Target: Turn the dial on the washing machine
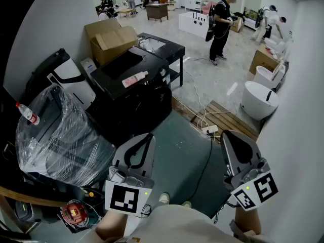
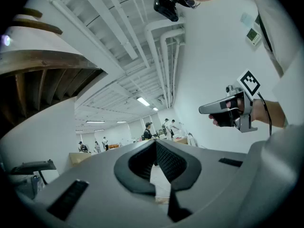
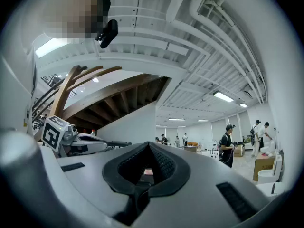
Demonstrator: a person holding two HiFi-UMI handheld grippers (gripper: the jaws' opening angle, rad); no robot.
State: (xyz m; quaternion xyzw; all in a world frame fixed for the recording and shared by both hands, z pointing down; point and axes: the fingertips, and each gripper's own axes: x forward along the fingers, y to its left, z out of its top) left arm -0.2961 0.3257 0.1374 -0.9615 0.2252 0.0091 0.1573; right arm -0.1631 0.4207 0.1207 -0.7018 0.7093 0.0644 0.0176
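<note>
I hold both grippers out level over the grey-green floor [image 1: 187, 151], pointed at nothing close. My left gripper [image 1: 150, 135] is shut and empty, its tips meeting in the left gripper view [image 2: 155, 141]. My right gripper [image 1: 226, 133] is shut too, with nothing between its jaws [image 3: 149, 145]. Each shows in the other's view: the right gripper [image 2: 203, 109], held in a hand, and the left gripper [image 3: 124, 144]. A row of black appliances [image 1: 132, 92] stands ahead on the left, with a pink bottle [image 1: 134, 79] lying on top. I cannot make out a dial.
A plastic-wrapped machine [image 1: 58, 138] with a red-capped bottle [image 1: 27, 114] stands at my left. Cardboard boxes [image 1: 109, 40] sit behind the appliances. A power strip [image 1: 209, 129] with cables lies by a wooden pallet [image 1: 230, 119]. White tubs [image 1: 258, 98] line the right wall. A person [image 1: 220, 27] stands farther off.
</note>
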